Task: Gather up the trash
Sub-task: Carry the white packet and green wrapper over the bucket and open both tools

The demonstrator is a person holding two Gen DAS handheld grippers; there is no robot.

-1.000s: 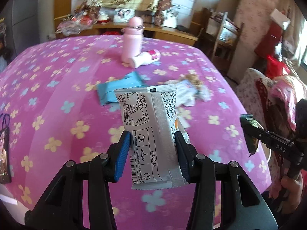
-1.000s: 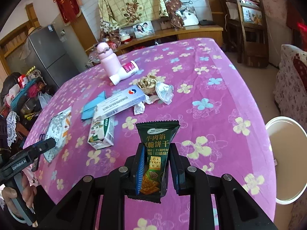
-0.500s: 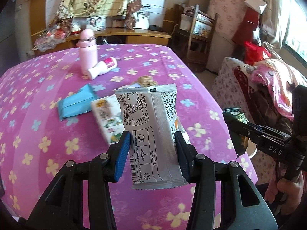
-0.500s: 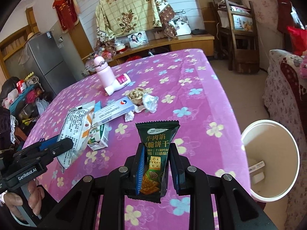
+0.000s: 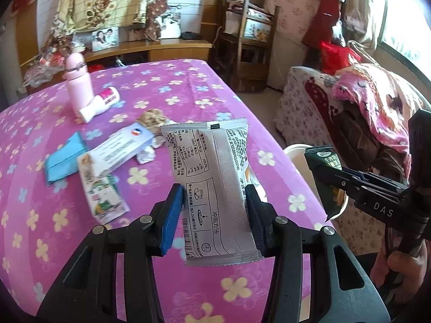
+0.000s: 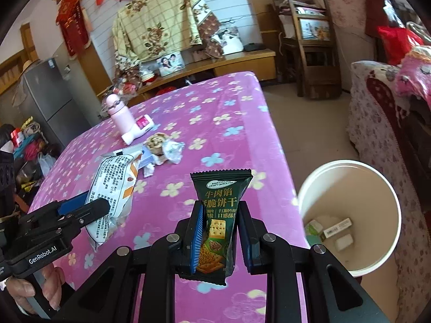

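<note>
My left gripper [image 5: 215, 199] is shut on a grey-white printed packet [image 5: 210, 167], held upright above the pink flowered tablecloth [image 5: 161, 86]. My right gripper [image 6: 219, 215] is shut on a dark green biscuit packet [image 6: 222, 188], over the table's right edge. Just right of it on the floor stands a white bin [image 6: 371, 188] holding a few scraps. In the right wrist view the left gripper [image 6: 94, 207] and its packet [image 6: 115, 183] sit to the left. In the left wrist view the right gripper [image 5: 323, 172] hangs over the bin [image 5: 295, 153].
On the table lie a white box [image 5: 121, 148], a small carton [image 5: 103, 196], a blue packet [image 5: 64, 158] and crumpled wrappers [image 5: 153, 115]. A pink bottle [image 5: 78, 86] and a lying white bottle [image 5: 99, 105] stand farther back. A covered sofa [image 6: 382, 123] borders the bin.
Both grippers have carried their packets to the right, toward the table's edge. The bin has come fully into the right wrist view. Both grips are unchanged.
</note>
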